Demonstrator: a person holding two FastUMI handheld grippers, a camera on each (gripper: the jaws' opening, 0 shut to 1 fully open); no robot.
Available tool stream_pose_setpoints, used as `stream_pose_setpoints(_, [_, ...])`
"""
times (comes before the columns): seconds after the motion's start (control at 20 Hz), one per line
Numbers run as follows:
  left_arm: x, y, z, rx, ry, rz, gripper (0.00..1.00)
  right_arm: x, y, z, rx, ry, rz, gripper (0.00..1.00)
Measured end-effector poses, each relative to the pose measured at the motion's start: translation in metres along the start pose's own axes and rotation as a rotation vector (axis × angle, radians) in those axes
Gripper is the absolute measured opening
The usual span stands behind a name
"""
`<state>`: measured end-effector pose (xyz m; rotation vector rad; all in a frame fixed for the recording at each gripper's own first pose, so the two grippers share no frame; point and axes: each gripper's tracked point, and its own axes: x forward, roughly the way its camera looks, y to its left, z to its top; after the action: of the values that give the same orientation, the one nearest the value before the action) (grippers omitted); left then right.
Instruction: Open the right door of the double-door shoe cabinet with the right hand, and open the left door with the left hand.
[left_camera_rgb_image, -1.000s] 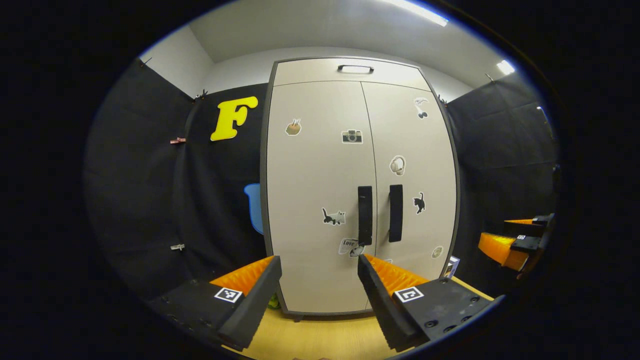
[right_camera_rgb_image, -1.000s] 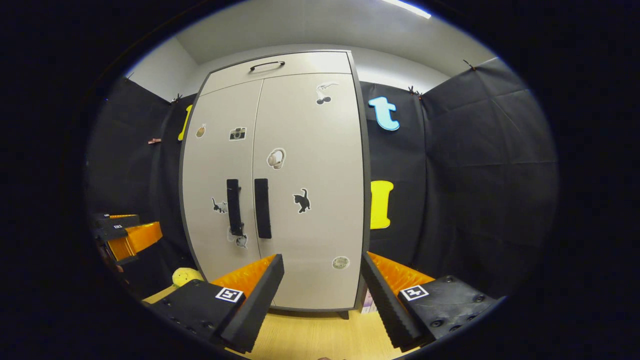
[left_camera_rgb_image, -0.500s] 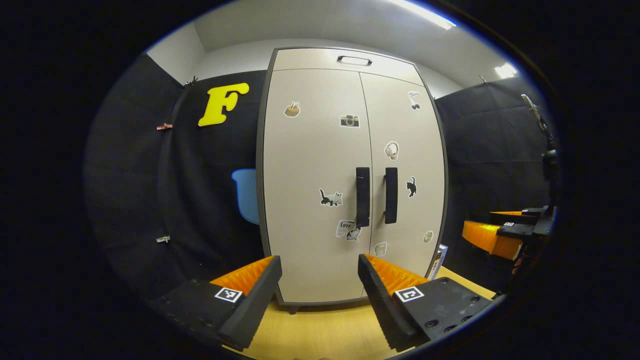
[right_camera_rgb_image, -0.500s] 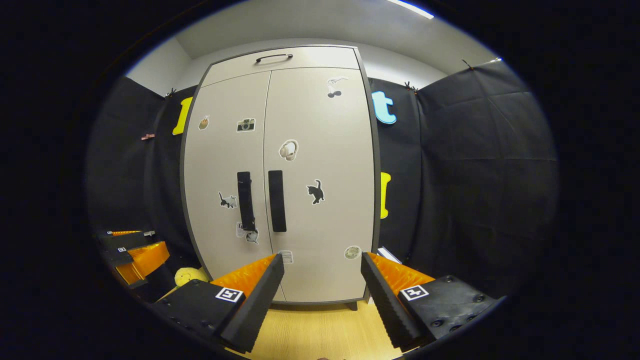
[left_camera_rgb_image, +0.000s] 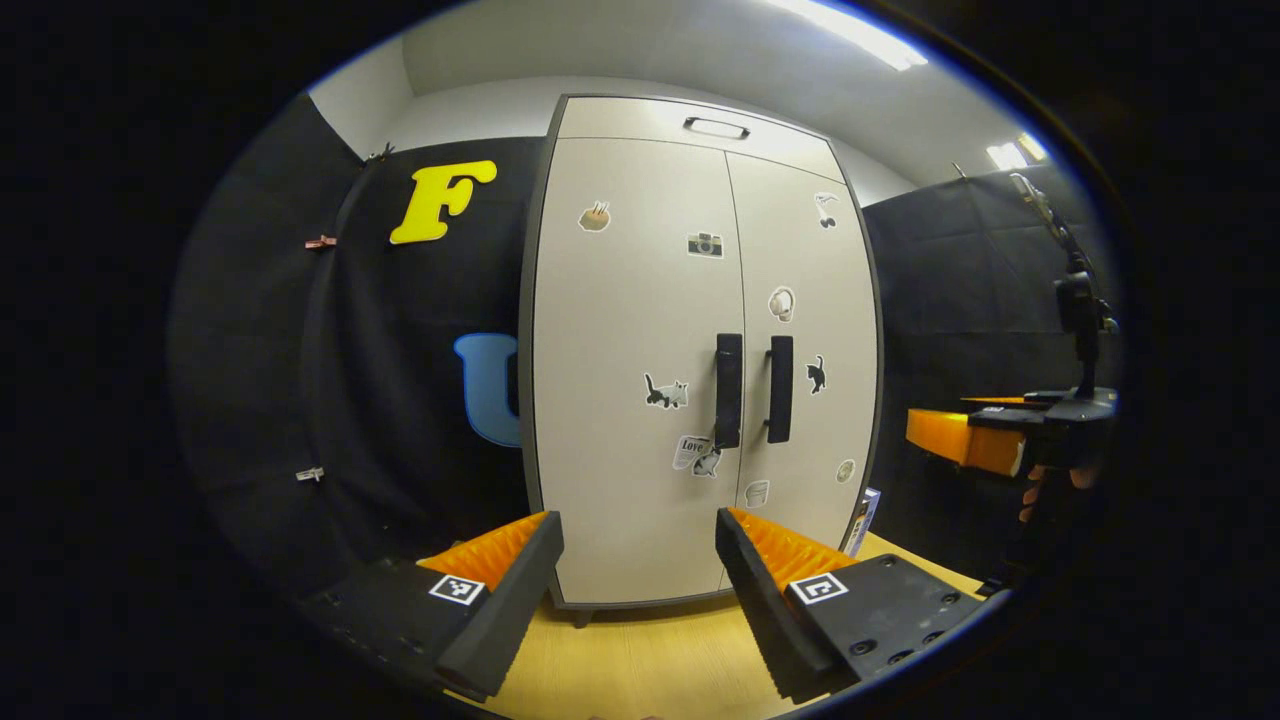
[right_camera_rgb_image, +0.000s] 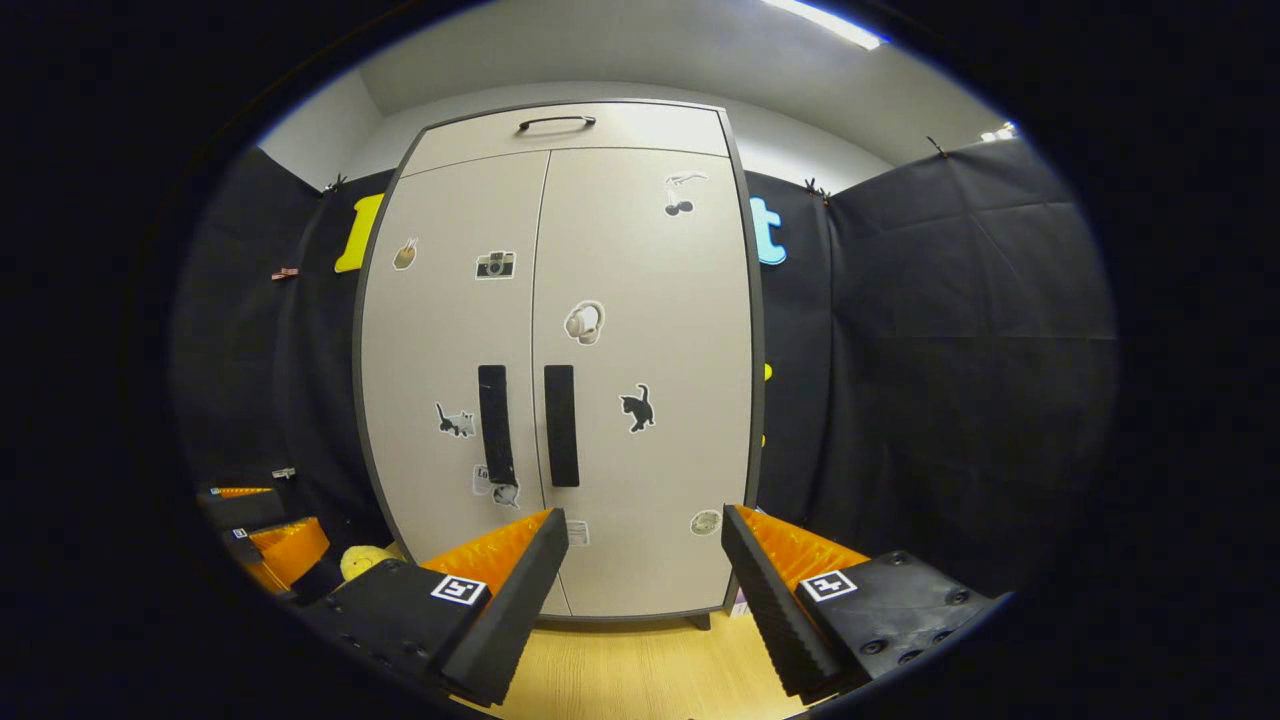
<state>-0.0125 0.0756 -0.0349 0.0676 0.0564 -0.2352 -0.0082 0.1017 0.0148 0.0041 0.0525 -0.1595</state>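
The shoe cabinet (left_camera_rgb_image: 640, 400) stands on the wooden floor (left_camera_rgb_image: 640, 660) with both doors closed. Its left door (left_camera_rgb_image: 625, 330) and right door (right_camera_rgb_image: 650, 330) each carry a dark vertical handle beside the centre seam. The left gripper (left_camera_rgb_image: 640, 560) and right gripper (right_camera_rgb_image: 645, 560) hover in front of the cabinet, well apart from it, jaws wide open and holding nothing.

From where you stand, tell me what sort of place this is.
Likely a staged recording booth, not a home: black cloth hangs as walls around a lone shoe cabinet on a wooden floor, under ceiling strip lights.
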Motion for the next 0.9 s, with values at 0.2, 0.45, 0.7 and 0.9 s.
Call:
stream_pose_setpoints(0.2, [-0.004, 0.010, -0.010, -0.030, 0.010, 0.000, 0.95, 0.019, 0.014, 0.021, -0.004, -0.005, 0.037, 0.98])
stream_pose_setpoints(0.45, [-0.014, 0.035, -0.014, -0.016, 0.007, 0.076, 0.95, 0.061, 0.044, 0.054, 0.025, -0.048, 0.127, 0.98])
stream_pose_setpoints(0.7, [-0.014, 0.050, -0.021, -0.090, 0.023, 0.143, 0.95, 0.116, 0.062, 0.051, 0.051, -0.016, 0.154, 0.95])
stream_pose_setpoints(0.9, [-0.007, 0.064, -0.033, -0.042, 0.062, 0.205, 0.95, 0.150, 0.067, 0.036, 0.047, 0.010, 0.149, 0.98])
